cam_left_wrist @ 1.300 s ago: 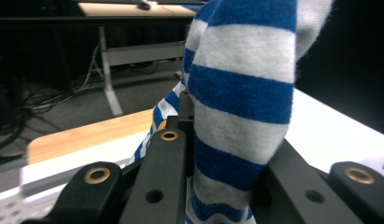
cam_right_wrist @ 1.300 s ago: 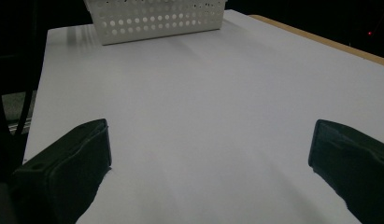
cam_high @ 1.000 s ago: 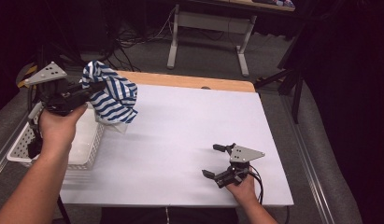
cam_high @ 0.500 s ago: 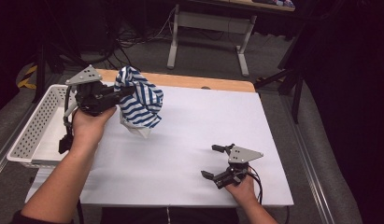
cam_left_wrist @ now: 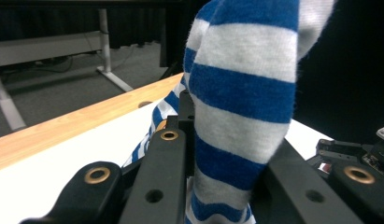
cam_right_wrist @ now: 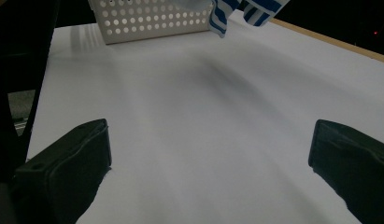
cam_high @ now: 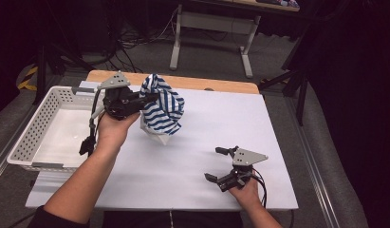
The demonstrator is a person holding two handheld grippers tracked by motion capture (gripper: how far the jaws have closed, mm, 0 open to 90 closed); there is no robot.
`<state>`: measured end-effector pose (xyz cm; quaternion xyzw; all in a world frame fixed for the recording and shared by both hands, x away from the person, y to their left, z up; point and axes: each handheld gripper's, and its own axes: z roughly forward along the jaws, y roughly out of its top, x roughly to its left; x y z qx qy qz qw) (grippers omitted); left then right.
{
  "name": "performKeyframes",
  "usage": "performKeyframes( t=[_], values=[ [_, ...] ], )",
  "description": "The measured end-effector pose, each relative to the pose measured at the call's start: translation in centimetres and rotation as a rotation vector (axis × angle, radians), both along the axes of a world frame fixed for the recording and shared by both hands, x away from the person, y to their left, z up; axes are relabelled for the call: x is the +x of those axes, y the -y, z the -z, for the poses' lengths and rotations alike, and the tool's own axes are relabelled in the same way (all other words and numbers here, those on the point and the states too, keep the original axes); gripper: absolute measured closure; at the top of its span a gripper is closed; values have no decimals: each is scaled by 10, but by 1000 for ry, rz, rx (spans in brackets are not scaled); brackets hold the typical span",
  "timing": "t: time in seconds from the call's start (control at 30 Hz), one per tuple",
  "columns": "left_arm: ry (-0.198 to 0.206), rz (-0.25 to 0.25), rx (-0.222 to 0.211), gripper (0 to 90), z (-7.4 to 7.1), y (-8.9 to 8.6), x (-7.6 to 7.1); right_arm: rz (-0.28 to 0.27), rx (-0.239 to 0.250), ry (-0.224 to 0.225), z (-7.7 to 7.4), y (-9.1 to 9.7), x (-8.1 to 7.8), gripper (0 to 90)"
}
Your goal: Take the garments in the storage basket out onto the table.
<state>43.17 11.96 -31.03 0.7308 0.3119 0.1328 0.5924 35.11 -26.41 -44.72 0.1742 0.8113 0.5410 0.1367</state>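
Observation:
A blue-and-white striped cloth (cam_high: 162,108) hangs bunched from my left gripper (cam_high: 147,99), its lowest fold just touching the white table sheet (cam_high: 192,156). In the left gripper view the striped cloth (cam_left_wrist: 236,107) is pinched between the black jaws, which are shut on it. My right gripper (cam_high: 216,164) rests on the sheet near the front right, its jaws wide apart with nothing between them. In the right gripper view the same cloth (cam_right_wrist: 236,11) dangles at the far top.
A white perforated basket (cam_high: 29,137) stands at the table's left edge and also shows as the basket (cam_right_wrist: 147,21) in the right gripper view. A wooden table edge (cam_high: 207,84) runs along the back. Desk legs and cables stand on the floor beyond.
My left gripper has carried the striped cloth rightward from above the basket to over the white sheet, and slightly lower. The right gripper has stayed where it was.

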Motion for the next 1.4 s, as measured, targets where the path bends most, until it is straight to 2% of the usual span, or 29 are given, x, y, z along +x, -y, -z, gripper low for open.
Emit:
performKeyframes(
  t=[0.4, 0.67, 1.4],
  values=[
    [-40, 57, 17, 818, 18, 36, 10, 1, 7, -3, 0, 1, 0, 1],
    [-63, 82, 24, 818, 28, 54, 15, -1, 9, -3, 0, 1, 0, 1],
    [-169, 111, 87, 801, 70, 82, 35, -4, 7, -2, 0, 1, 0, 1]
  ],
)
